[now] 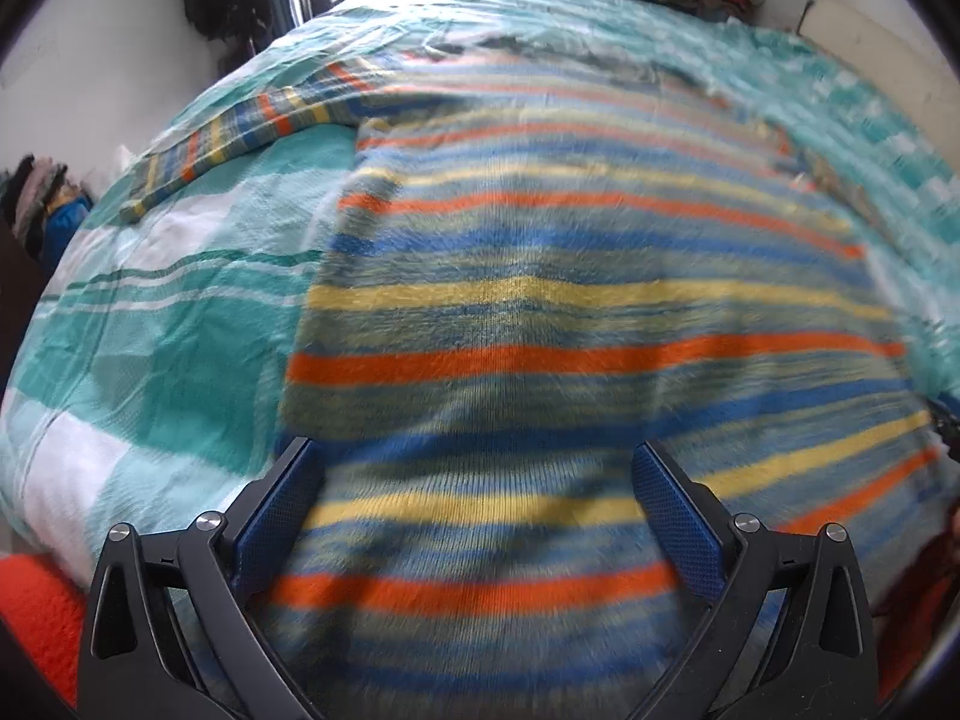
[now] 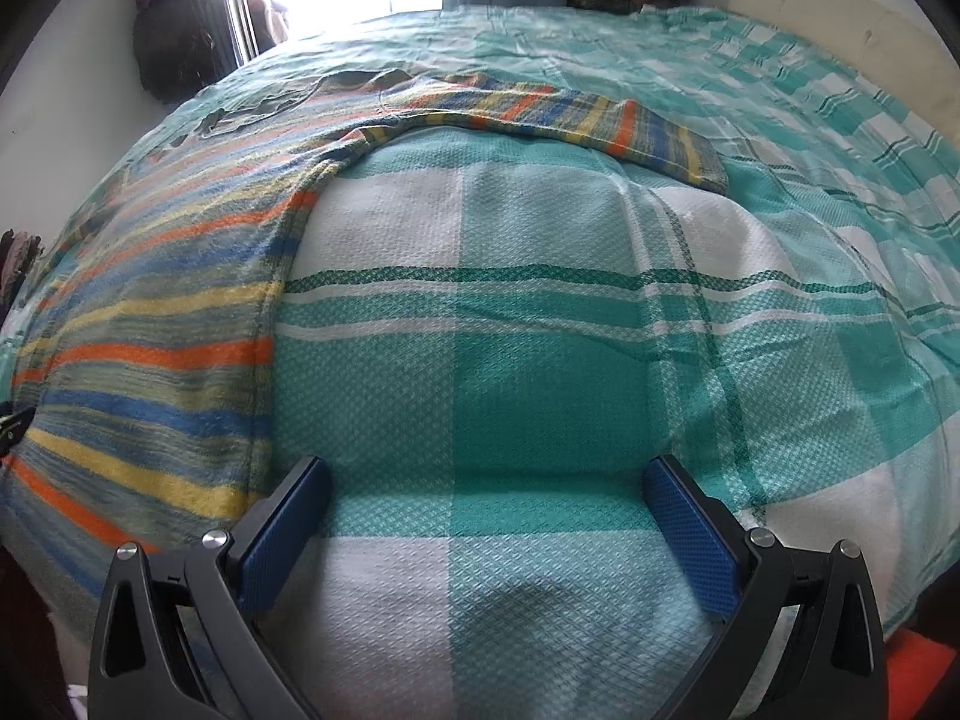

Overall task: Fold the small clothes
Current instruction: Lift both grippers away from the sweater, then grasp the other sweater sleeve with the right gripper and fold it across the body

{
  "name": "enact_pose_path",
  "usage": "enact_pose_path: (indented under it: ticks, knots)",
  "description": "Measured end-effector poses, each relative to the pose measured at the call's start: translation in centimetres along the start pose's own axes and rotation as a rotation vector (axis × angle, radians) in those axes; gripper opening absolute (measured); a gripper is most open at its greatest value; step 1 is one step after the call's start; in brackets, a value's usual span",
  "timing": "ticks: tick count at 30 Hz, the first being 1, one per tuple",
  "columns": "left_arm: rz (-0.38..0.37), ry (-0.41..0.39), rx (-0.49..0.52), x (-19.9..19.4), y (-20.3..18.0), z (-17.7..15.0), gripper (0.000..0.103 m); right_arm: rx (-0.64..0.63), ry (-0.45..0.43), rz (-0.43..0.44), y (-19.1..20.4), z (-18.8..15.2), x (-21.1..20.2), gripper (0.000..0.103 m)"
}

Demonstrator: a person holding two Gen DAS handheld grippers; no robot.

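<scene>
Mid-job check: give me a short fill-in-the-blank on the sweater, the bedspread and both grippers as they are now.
1. The striped sweater lies spread flat on the teal-and-white checked ____.
2. The left gripper hangs over the sweater with its jaws ____.
3. The right gripper hangs over bare bedspread, holding ____.
4. In the right wrist view, one ____ of the sweater stretches out across the bed.

Missing words: bedspread; open; nothing; sleeve

So the sweater [image 1: 570, 312] is all horizontal stripes in orange, yellow, blue and a muddy grey-green, the bedspread [image 2: 540, 372] under it is a teal, mint and white check with thin dark green lines, and both claws have blue textured pads [image 2: 690, 540] on black frames.
</scene>
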State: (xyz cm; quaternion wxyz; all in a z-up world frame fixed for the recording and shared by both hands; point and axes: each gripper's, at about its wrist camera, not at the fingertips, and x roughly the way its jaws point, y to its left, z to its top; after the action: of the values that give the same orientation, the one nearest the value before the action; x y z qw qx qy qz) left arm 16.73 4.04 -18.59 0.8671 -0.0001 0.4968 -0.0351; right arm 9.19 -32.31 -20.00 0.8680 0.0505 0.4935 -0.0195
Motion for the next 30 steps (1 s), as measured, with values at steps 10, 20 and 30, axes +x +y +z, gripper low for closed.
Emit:
enact_pose_path:
  ticks: [10, 20, 30]
  knots:
    - [0.015, -0.295, -0.205, -5.5, 5.5, 1.3, 0.102, 0.464, -0.108, 0.203, -18.1, 11.1, -1.0, 0.101]
    - [0.083, -0.225, -0.172, -2.7, 5.0, 1.3, 0.102, 0.616, 0.070, 0.213, -21.0, 17.2, 10.7, 0.067]
    - [0.021, -0.222, -0.211, -2.6, 5.6, 1.4, 0.102, 0.334, -0.118, 0.255, -14.3, 23.7, 2.6, 0.004]
